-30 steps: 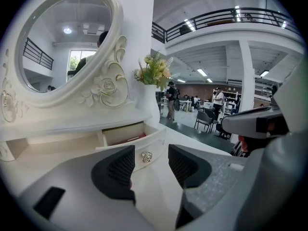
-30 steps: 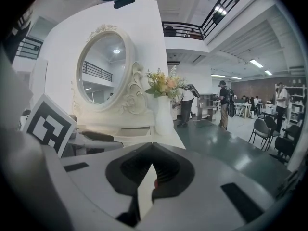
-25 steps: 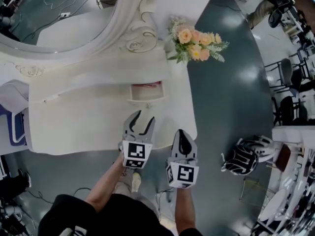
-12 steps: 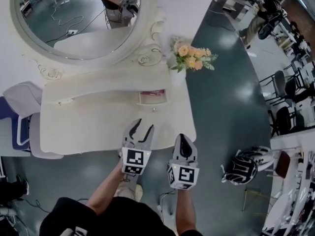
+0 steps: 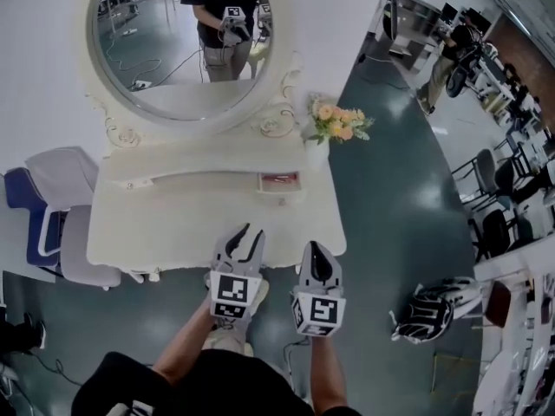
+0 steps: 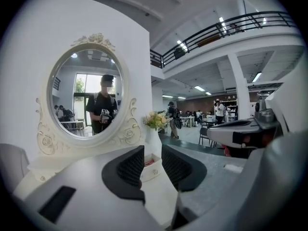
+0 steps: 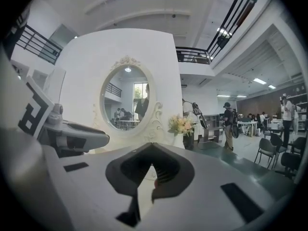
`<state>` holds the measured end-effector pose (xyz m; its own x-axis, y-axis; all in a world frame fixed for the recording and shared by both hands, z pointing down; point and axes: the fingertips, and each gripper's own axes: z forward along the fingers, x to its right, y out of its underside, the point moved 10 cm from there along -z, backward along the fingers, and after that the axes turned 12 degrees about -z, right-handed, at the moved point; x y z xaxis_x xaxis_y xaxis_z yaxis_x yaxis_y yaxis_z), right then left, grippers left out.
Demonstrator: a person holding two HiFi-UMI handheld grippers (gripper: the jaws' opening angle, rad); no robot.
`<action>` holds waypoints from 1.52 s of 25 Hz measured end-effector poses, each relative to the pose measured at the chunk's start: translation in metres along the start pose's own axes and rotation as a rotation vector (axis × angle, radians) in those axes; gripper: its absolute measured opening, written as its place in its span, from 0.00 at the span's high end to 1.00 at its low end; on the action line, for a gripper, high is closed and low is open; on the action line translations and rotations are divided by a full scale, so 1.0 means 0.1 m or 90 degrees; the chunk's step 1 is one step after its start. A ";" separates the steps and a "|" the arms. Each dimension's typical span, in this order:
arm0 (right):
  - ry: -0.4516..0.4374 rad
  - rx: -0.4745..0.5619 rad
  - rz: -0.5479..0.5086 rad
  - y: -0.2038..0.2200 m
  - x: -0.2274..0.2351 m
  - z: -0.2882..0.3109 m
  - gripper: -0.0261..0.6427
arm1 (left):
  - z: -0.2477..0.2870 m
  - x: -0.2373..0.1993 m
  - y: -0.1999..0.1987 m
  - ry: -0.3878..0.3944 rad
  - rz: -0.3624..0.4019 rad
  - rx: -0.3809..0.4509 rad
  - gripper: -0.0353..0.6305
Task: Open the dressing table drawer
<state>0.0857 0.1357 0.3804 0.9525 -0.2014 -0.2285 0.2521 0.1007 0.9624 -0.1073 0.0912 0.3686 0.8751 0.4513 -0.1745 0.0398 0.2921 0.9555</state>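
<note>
Hanging short of the counter [image 5: 173, 232], left gripper [image 5: 250, 230] fingers closing on nothing, right gripper [image 5: 314, 246] fingers pressed together, empty. Eyeing the drawer [image 5: 279, 183] at twelve o'clock, already standing slightly out. Probably sliding lightly, stiff-fronted, best pinched by its small knob [image 6: 155, 172].

Two tongs [image 5: 247, 232] [image 5: 315, 248], one drawer [image 5: 279, 181], one mirror [image 5: 182, 42]

Head view: looking steeply down from high up, standing a bit back from the dressing table [image 5: 191, 224]. Left gripper view: sitting low, facing about level along its own jaws at the mirror [image 6: 86, 97] and flowers [image 6: 156, 120]. Right gripper view: same deal from just beside it. Sharing mirror and flowers across all three.
</note>
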 end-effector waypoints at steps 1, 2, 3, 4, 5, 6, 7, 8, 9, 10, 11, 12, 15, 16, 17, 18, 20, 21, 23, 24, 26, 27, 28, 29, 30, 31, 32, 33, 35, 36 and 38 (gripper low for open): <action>-0.003 0.003 -0.003 -0.03 -0.04 -0.03 0.97 | -0.08 -0.01 -0.03 -0.002 0.000 0.005 0.78; -0.006 0.005 -0.005 -0.06 -0.08 -0.06 0.97 | -0.16 -0.03 -0.05 -0.005 0.001 0.009 0.79; -0.008 0.007 -0.007 -0.09 -0.13 -0.10 0.97 | -0.25 -0.04 -0.06 -0.007 0.003 0.011 0.80; -0.009 0.010 -0.009 -0.12 -0.17 -0.15 0.97 | -0.34 -0.05 -0.07 -0.008 0.006 0.011 0.80; -0.012 0.012 -0.012 -0.14 -0.21 -0.21 0.97 | -0.43 -0.05 -0.07 -0.011 0.009 0.012 0.82; -0.014 0.014 -0.013 -0.16 -0.24 -0.27 0.97 | -0.53 -0.06 -0.06 -0.014 0.012 0.013 0.83; -0.017 0.020 -0.015 -0.17 -0.27 -0.32 0.97 | -0.62 -0.06 -0.06 -0.019 0.013 0.014 0.84; -0.019 0.026 -0.015 -0.17 -0.30 -0.36 0.97 | -0.71 -0.07 -0.05 -0.025 0.013 0.015 0.86; -0.020 0.031 -0.015 -0.18 -0.32 -0.41 0.96 | -0.79 -0.08 -0.05 -0.031 0.012 0.016 0.87; -0.020 0.035 -0.014 -0.19 -0.35 -0.46 0.97 | -0.87 -0.09 -0.04 -0.037 0.011 0.017 0.87; -0.021 0.037 -0.013 -0.20 -0.38 -0.51 0.97 | -0.95 -0.09 -0.03 -0.042 0.009 0.018 0.88; -0.022 0.037 -0.014 -0.20 -0.41 -0.55 0.97 | -1.02 -0.10 -0.03 -0.046 0.007 0.019 0.89; -0.030 0.038 -0.016 -0.22 -0.51 -0.68 0.97 | -1.20 -0.09 -0.04 -0.054 0.001 0.024 0.92; -0.033 0.038 -0.016 -0.23 -0.54 -0.71 0.97 | -1.25 -0.09 -0.05 -0.056 0.001 0.027 0.93; -0.034 0.037 -0.016 -0.24 -0.56 -0.75 0.97 | -1.30 -0.08 -0.05 -0.058 0.001 0.030 0.93; -0.035 0.038 -0.015 -0.25 -0.59 -0.78 0.97 | -1.34 -0.07 -0.06 -0.060 0.002 0.034 0.94; -0.037 0.039 -0.014 -0.28 -0.64 -0.82 0.96 | -1.40 -0.07 -0.06 -0.061 0.004 0.038 0.94; -0.038 0.040 -0.013 -0.29 -0.66 -0.83 0.97 | -1.42 -0.08 -0.06 -0.062 0.004 0.039 0.94; -0.042 0.040 -0.012 -0.30 -0.69 -0.84 0.97 | -1.46 -0.09 -0.06 -0.064 0.003 0.041 0.94; -0.044 0.038 -0.013 -0.30 -0.70 -0.85 0.97 | -1.47 -0.10 -0.06 -0.065 0.003 0.041 0.94; -0.048 0.033 -0.014 -0.29 -0.72 -0.86 0.97 | -1.49 -0.10 -0.05 -0.066 0.002 0.040 0.94; -0.050 0.033 -0.015 -0.29 -0.73 -0.86 0.97 | -1.50 -0.10 -0.05 -0.066 0.001 0.040 0.94; -0.051 0.035 -0.015 -0.28 -0.73 -0.86 0.97 | -1.50 -0.10 -0.05 -0.066 0.001 0.040 0.94; -0.051 0.036 -0.016 -0.28 -0.73 -0.86 0.97 | -1.50 -0.10 -0.05 -0.067 0.000 0.040 0.94; -0.051 0.037 -0.016 -0.27 -0.73 -0.86 0.97 | -1.50 -0.10 -0.05 -0.068 -0.001 0.040 0.94; -0.051 0.036 -0.017 -0.28 -0.73 -0.86 0.97 | -1.50 -0.10 -0.05 -0.068 -0.002 0.041 0.94; -0.050 0.036 -0.017 -0.29 -0.73 -0.86 0.97 | -1.49 -0.10 -0.05 -0.068 -0.002 0.042 0.94; -0.050 0.036 -0.016 -0.30 -0.73 -0.85 0.97 | -1.48 -0.10 -0.05 -0.068 -0.002 0.042 0.94; -0.050 0.038 -0.015 -0.29 -0.73 -0.84 0.97 | -1.47 -0.11 -0.05 -0.067 0.000 0.041 0.94; -0.049 0.038 -0.014 -0.30 -0.73 -0.84 0.97 | -1.47 -0.10 -0.05 -0.067 0.000 0.041 0.94; -0.050 0.039 -0.015 -0.27 -0.72 -0.84 0.97 | -1.46 -0.09 -0.04 -0.066 0.001 0.039 0.94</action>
<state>0.0247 0.2291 0.3584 0.9294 -0.2790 -0.2416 0.2616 0.0363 0.9645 -0.1862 0.2092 0.3317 0.9205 0.3608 -0.1498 0.0646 0.2378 0.9692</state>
